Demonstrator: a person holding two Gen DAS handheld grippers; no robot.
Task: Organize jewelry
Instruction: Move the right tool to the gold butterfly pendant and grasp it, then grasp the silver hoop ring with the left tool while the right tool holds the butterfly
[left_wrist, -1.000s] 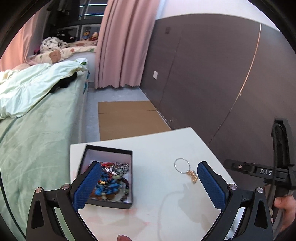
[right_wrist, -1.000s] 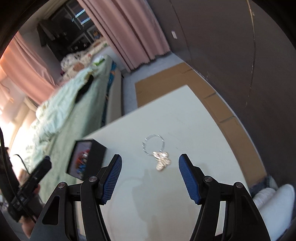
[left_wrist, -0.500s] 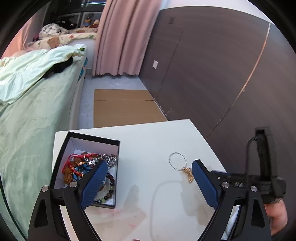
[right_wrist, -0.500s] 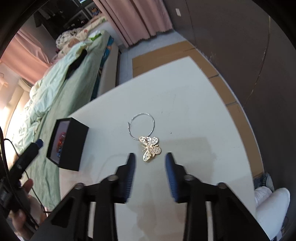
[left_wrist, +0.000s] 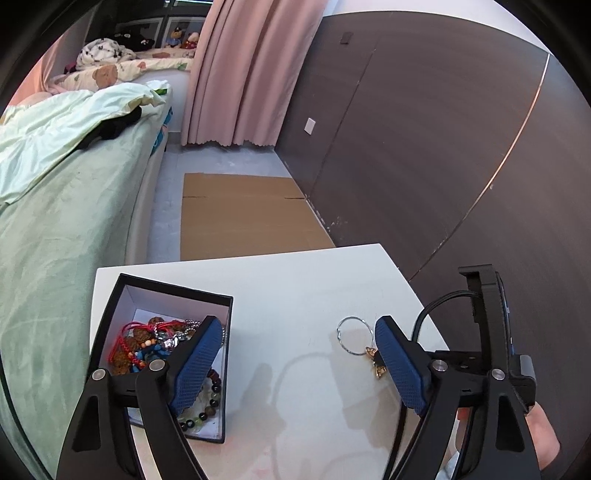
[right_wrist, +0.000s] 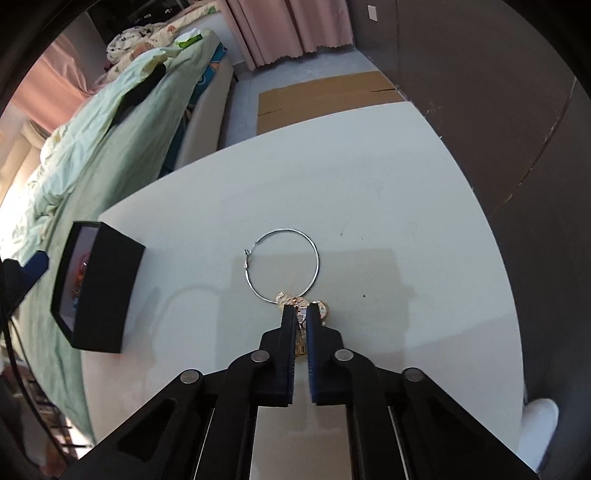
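On the white table (right_wrist: 369, 177) lies a silver hoop (right_wrist: 318, 258) with a gold butterfly charm (right_wrist: 286, 297). My right gripper (right_wrist: 301, 308) points steeply down, shut on that charm; the hoop rests flat on the table beyond its tips. At the table's left stands an open black box (left_wrist: 177, 286) holding several bead bracelets and red cords (left_wrist: 147, 343). My left gripper (left_wrist: 298, 325) hovers over the table with its jaws closing and nothing between them; its left finger (left_wrist: 195, 365) hangs over the box. The hoop (left_wrist: 341, 328) and charm (left_wrist: 377, 367) show beside its right finger.
A bed with green bedding (left_wrist: 55, 221) runs along the table's left side. Flat cardboard (left_wrist: 240, 214) lies on the floor beyond the table. A dark wood wall (left_wrist: 424, 147) stands close on the right. A hand (left_wrist: 543, 443) holds the right gripper's body.
The right gripper came down onto the butterfly charm and its jaws shut on it. The left gripper moved forward and down, over the box, with its jaws narrowing a little.
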